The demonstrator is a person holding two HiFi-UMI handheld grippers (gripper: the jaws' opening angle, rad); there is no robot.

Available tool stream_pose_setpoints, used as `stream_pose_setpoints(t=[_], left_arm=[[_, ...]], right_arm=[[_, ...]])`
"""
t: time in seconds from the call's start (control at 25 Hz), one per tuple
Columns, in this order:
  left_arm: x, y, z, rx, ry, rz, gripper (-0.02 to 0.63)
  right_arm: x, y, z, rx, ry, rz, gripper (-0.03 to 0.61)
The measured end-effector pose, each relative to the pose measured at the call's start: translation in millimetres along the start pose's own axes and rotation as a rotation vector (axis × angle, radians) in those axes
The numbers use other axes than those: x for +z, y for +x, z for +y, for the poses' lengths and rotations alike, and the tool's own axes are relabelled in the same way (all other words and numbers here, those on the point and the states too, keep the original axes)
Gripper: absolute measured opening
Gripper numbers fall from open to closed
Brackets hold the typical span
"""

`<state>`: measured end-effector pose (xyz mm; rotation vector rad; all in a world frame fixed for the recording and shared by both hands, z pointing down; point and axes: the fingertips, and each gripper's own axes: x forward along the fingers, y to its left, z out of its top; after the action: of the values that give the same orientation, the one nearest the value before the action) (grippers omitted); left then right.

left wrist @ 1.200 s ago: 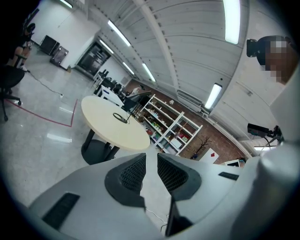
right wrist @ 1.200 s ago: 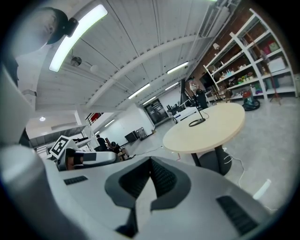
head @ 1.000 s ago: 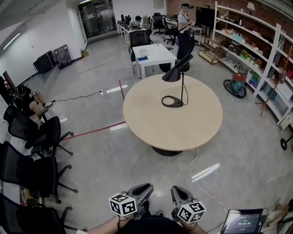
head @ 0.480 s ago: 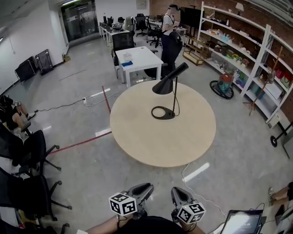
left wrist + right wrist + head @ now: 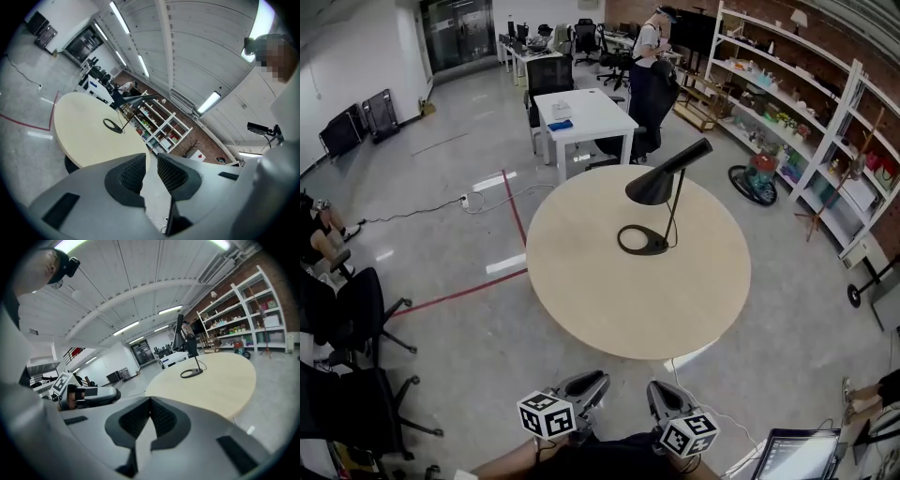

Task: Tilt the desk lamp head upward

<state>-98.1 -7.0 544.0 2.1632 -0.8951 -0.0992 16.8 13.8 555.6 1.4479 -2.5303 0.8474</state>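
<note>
While both tools hang low at the near edge of the head view, close to the person's body, the desk lamp (image 5: 654, 189) stands well apart from them on the far half of the round, pale wooden counter (image 5: 609, 300). Its black ring base (image 5: 662, 245) lies flat on the wood, a thin stem rises from the base's right side, and the cone-shaped head slopes down toward the left, its open mouth facing the counter top. Nothing else lies on the counter.

The left tool (image 5: 596, 379) points toward the counter. In the left gripper view its two ribbed pads stand a narrow gap apart with only floor showing between them, so the left tool (image 5: 151, 157) holds nothing; the counter (image 5: 84, 136) and the lamp (image 5: 127, 100) sit far ahead of it. The right tool (image 5: 657, 390) lies just beside the left one. In the right gripper view the tips of the right tool (image 5: 150, 400) meet, closed on nothing, and the counter (image 5: 220, 376) with the lamp's base (image 5: 191, 373) lies beyond.

Beyond the counter stand a white desk (image 5: 581, 112) and a person (image 5: 652, 56). Open shelves (image 5: 806, 122) line the right wall, black office chairs (image 5: 347, 319) fill the left side, and a red tape line (image 5: 469, 292) crosses the grey floor.
</note>
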Motion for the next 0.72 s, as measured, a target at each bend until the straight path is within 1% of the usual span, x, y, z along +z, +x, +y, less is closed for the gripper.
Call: stream_pose_setpoints(t=[0.16, 0.32, 0.52, 0.72], left_arm=[[0, 6, 12, -0.002, -0.022, 0.016, 0.080], [6, 17, 18, 0.012, -0.023, 0.020, 0.080], [24, 36, 33, 0.068, -0.016, 0.006, 0.080], [49, 75, 34, 0.105, 0.028, -0.017, 0.080]], right_arm=[[3, 12, -6, -0.014, 0.005, 0.013, 0.005], [7, 23, -14, 0.003, 0.018, 0.030, 0.004], [25, 51, -33, 0.059, 0.027, 0.030, 0.003], [57, 77, -63, 0.115, 0.019, 0.018, 0.003]])
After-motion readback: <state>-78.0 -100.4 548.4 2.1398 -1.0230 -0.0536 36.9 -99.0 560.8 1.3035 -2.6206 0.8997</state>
